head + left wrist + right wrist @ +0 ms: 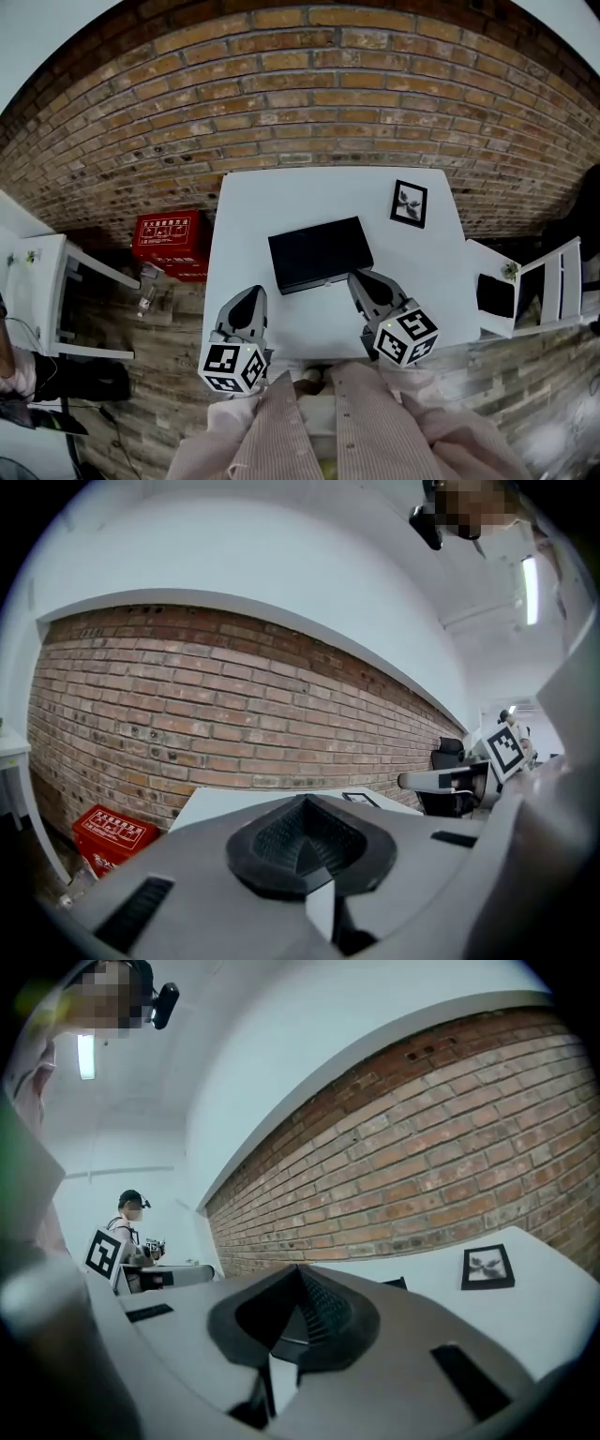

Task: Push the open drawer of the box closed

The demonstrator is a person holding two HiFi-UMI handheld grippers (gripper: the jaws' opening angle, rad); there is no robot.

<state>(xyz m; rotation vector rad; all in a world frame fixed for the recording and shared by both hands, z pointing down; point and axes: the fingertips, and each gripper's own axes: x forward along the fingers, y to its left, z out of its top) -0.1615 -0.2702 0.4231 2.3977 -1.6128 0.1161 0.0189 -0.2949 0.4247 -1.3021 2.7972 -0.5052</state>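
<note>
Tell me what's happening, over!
Left gripper shut, empty, held back. Right gripper shut, empty, at front edge of flat black box. Drawer's state unclear. Nothing in the way.

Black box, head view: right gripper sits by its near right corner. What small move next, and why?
Probably nudge the right gripper slightly left and forward, so its shut jaws meet the near face of the black box squarely. Its tip sits at the box's near right corner, not on the middle of that face; the left gripper is farther back, off the box.

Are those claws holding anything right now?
Nothing is held: the left gripper and the right gripper are both shut, empty.
</note>
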